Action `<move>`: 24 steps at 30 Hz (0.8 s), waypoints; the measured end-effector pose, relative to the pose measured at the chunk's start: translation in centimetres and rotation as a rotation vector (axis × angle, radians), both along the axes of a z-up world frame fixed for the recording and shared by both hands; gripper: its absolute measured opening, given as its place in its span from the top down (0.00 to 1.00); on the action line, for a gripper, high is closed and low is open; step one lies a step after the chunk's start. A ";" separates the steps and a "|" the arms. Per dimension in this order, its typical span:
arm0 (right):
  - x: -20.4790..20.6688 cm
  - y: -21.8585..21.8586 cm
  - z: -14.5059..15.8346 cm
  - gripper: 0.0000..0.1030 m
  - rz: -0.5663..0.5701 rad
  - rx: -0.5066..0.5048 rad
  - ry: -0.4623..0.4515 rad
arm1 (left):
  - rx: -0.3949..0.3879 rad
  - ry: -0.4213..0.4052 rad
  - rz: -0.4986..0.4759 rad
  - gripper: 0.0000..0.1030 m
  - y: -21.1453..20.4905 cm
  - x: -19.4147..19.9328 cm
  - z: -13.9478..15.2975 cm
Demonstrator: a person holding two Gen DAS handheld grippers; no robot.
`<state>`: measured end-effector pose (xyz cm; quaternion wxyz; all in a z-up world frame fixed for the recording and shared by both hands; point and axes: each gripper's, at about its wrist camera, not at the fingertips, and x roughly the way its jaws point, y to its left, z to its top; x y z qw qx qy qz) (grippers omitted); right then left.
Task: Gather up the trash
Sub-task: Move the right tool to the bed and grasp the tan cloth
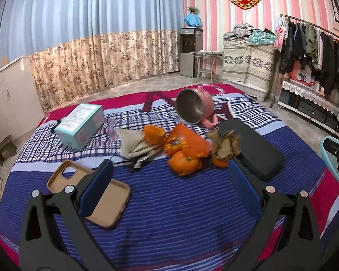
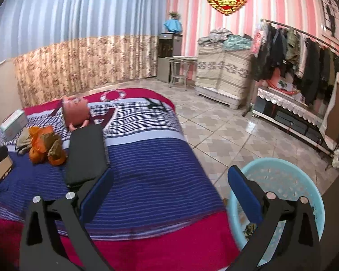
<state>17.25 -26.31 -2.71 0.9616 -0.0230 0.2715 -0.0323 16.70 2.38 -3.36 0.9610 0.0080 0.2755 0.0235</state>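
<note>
Trash lies mid-bed: an orange snack wrapper (image 1: 185,141), orange peels (image 1: 184,165), crumpled brown paper (image 1: 226,145) and a beige crumpled cloth or paper (image 1: 137,145). The same pile (image 2: 45,146) shows at the left of the right wrist view. My left gripper (image 1: 171,180) hangs open above the blue striped bedspread (image 1: 169,203), just short of the peels, holding nothing. My right gripper (image 2: 170,187) is open and empty at the bed's right edge. Its right finger is over a light blue plastic basket (image 2: 282,178) on the floor, which holds a few scraps.
On the bed are a tan phone case (image 1: 97,196), a teal box (image 1: 81,126), a tipped pink metal mug (image 1: 195,108), a black flat case (image 1: 250,144) and a dark cable (image 1: 124,161). Tiled floor (image 2: 226,135), a clothes rack (image 2: 300,52) and covered cabinets lie to the right.
</note>
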 end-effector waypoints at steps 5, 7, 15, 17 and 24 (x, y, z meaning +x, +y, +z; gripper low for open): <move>0.1 1.7 -0.3 0.04 0.047 -0.019 0.015 | -0.009 0.020 0.033 0.05 1.9 -0.2 -0.8; 0.2 1.8 -0.3 0.04 0.063 0.003 0.023 | -0.012 0.029 0.048 0.05 2.7 -0.3 -1.1; 2.1 3.0 -1.0 0.04 0.071 0.113 0.082 | -0.029 0.042 0.067 0.05 5.0 -0.4 -1.4; 2.6 3.7 -1.2 0.04 0.080 0.147 0.099 | -0.038 0.044 0.060 0.05 5.4 -0.4 -1.4; 4.5 8.3 -1.5 0.04 0.173 0.125 0.098 | -0.021 0.093 0.099 0.05 7.7 -0.1 -1.7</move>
